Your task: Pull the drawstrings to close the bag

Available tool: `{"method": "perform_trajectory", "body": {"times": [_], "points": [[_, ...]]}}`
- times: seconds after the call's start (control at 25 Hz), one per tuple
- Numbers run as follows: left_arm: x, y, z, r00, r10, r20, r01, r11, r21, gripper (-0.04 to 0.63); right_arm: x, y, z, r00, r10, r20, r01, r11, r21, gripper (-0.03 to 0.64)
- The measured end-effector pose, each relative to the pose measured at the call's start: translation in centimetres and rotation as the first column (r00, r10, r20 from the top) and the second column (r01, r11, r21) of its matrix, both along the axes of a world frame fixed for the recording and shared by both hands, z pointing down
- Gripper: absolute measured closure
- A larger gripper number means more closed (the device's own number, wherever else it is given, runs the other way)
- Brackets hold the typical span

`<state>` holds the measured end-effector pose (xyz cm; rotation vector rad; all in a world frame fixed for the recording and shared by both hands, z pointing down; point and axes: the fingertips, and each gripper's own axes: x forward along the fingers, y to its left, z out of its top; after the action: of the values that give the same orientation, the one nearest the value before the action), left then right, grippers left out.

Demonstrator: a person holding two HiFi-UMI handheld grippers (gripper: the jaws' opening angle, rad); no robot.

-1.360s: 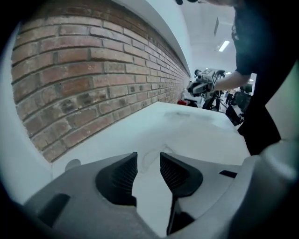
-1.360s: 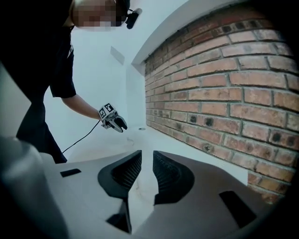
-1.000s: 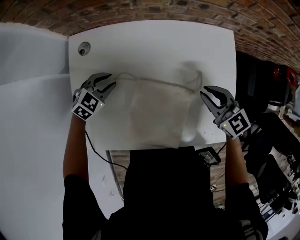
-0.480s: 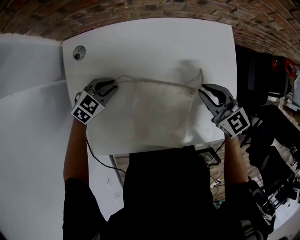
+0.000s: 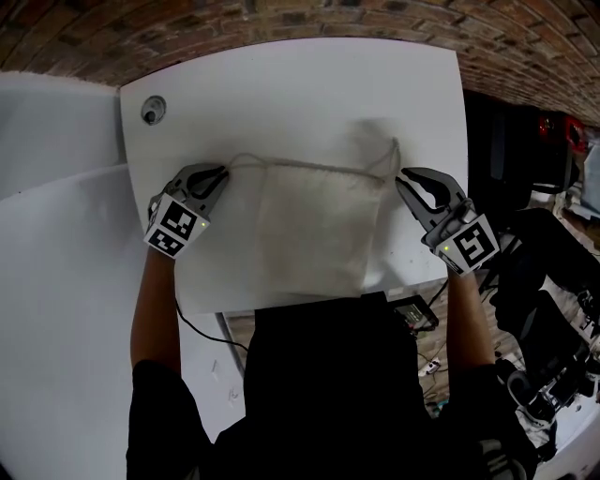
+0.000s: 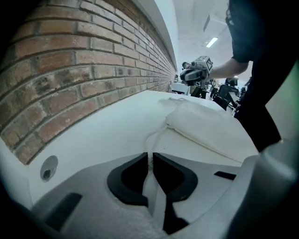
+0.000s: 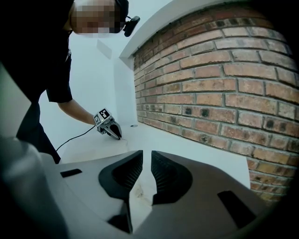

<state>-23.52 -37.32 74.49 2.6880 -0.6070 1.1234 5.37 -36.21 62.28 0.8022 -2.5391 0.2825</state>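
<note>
A cream drawstring bag (image 5: 314,230) lies flat on the white table (image 5: 300,94), mouth towards the brick wall. Its left drawstring (image 5: 246,159) loops out to my left gripper (image 5: 221,174). In the left gripper view that gripper (image 6: 150,156) has just been closing, and its tips now pinch the string (image 6: 156,140), which runs slack to the bag (image 6: 210,126). The right drawstring loop (image 5: 394,155) lies at the bag's far right corner. My right gripper (image 5: 401,178) sits by that corner. Its jaws (image 7: 146,156) have been closing slowly to a narrow gap, with no string visible between the tips.
A round cable hole (image 5: 152,110) sits in the table's far left corner. The brick wall (image 5: 281,19) runs along the far edge. Dark clutter stands beyond the table's right edge (image 5: 464,141). A black cable (image 5: 202,323) hangs below the left gripper.
The left jaws went from wide open to pinched on the left drawstring. The right gripper stayed by the bag's right corner, its gap slightly narrower.
</note>
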Motion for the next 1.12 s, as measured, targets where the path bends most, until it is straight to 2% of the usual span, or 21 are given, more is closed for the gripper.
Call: {"method": "perform_trajectory", "body": {"times": [0.12, 0.32, 0.48, 0.56, 0.68, 0.8, 0.92, 1.04, 1.12], "points": [[0.3, -0.1, 0.0, 0.999, -0.03, -0.023, 0.03, 1.0, 0.002, 0.551, 1.3, -0.3, 0.1, 0.999, 0.0, -0.041, 0.0, 1.0, 0.001, 0.557], [-0.3, 0.0, -0.1, 0.998, -0.053, -0.018, 0.053, 0.998, -0.022, 0.551, 4.2, -2.2, 2.3, 0.981, -0.038, -0.19, 0.035, 0.999, -0.023, 0.546], [-0.1, 0.0, 0.0, 0.998, -0.059, -0.021, 0.059, 0.998, -0.02, 0.551, 5.1, -3.8, 4.7, 0.955, -0.139, -0.264, 0.145, 0.989, 0.001, 0.545], [0.0, 0.0, 0.0, 0.998, -0.059, -0.022, 0.059, 0.998, -0.021, 0.551, 5.2, -4.2, 6.2, 0.942, -0.176, -0.286, 0.173, 0.984, -0.035, 0.54], [0.0, -0.1, 0.1, 0.998, -0.06, -0.021, 0.059, 0.998, -0.023, 0.551, 4.8, -5.1, 7.8, 0.948, -0.163, -0.275, 0.134, 0.984, -0.118, 0.495], [0.0, -0.1, 0.1, 0.998, -0.063, -0.023, 0.062, 0.997, -0.038, 0.551, 4.3, -5.6, 8.4, 0.947, -0.159, -0.28, 0.124, 0.983, -0.138, 0.489], [0.1, -0.2, 0.0, 0.997, -0.065, -0.029, 0.063, 0.997, -0.053, 0.551, 4.2, -5.5, 8.7, 0.897, -0.238, -0.373, 0.212, 0.971, -0.11, 0.489], [0.1, -0.2, 0.1, 0.997, -0.067, -0.029, 0.065, 0.997, -0.048, 0.551, 4.2, -4.5, 9.9, 0.803, -0.332, -0.495, 0.314, 0.942, -0.122, 0.473], [0.1, -0.2, 0.1, 0.997, -0.067, -0.028, 0.065, 0.997, -0.047, 0.551, 4.2, -4.2, 10.9, 0.762, -0.348, -0.545, 0.336, 0.933, -0.126, 0.459]]}}
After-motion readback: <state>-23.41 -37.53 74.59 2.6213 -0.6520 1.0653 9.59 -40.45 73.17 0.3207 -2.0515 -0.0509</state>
